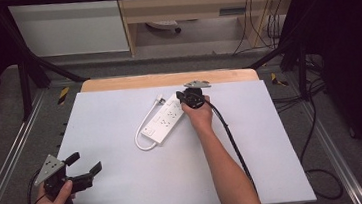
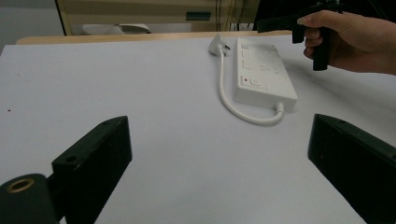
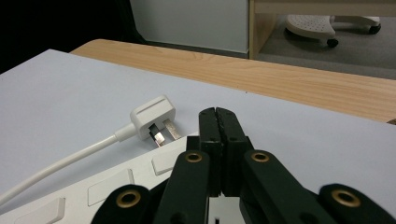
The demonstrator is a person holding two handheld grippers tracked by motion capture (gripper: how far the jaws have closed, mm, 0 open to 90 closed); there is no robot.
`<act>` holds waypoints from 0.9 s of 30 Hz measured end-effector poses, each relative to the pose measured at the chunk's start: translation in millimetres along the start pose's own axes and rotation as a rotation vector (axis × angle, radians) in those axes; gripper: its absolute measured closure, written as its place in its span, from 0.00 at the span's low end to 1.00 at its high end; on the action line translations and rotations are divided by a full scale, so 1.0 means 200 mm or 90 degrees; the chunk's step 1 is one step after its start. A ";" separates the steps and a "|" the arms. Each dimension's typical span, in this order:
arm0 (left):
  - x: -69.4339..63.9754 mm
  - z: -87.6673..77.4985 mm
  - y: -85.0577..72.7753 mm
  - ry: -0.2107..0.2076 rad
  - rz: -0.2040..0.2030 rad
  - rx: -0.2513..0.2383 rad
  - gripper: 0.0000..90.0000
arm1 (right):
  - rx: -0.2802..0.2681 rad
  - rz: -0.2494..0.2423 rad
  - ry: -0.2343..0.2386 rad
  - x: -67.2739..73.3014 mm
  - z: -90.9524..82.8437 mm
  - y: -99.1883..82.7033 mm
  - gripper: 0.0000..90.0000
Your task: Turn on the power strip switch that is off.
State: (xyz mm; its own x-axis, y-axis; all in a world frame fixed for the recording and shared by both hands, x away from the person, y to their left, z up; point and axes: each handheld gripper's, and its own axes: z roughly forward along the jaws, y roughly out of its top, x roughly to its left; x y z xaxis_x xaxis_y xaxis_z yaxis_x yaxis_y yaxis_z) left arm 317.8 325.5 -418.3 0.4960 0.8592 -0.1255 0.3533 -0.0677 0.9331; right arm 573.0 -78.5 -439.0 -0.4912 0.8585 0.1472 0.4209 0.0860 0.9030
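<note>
Your right gripper (image 1: 188,97) sits near the centre of the high view with its jaws closed on nothing, tips low over the far end of the white power strip (image 1: 164,119), which lies on the counter (image 1: 127,187) with its plug (image 3: 152,116) loose just beyond that end; nothing looks plugged in yet, so the work seems barely begun. Your left gripper (image 1: 83,174) waits at the lower left, jaws wide open and empty, and whether the closed tips touch the strip is hidden behind the jaws themselves in the right gripper view
</note>
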 end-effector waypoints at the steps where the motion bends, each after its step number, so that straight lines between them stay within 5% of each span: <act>1: 0.00 0.00 0.00 0.000 0.000 0.000 0.07 | 0.001 -0.001 0.000 0.00 0.00 0.00 1.00; 27: 0.00 0.00 0.00 0.001 -0.001 -0.002 0.07 | 0.034 -0.035 0.022 0.11 0.07 -0.02 1.00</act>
State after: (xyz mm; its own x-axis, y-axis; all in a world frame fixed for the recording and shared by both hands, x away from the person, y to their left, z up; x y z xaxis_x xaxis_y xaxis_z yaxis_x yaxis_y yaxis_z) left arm 317.6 326.1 -418.2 0.4942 0.8602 -0.1261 0.3520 -0.0654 0.9337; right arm 571.7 -51.6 -444.6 -0.5405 0.8338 0.1120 0.4314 0.1604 0.8878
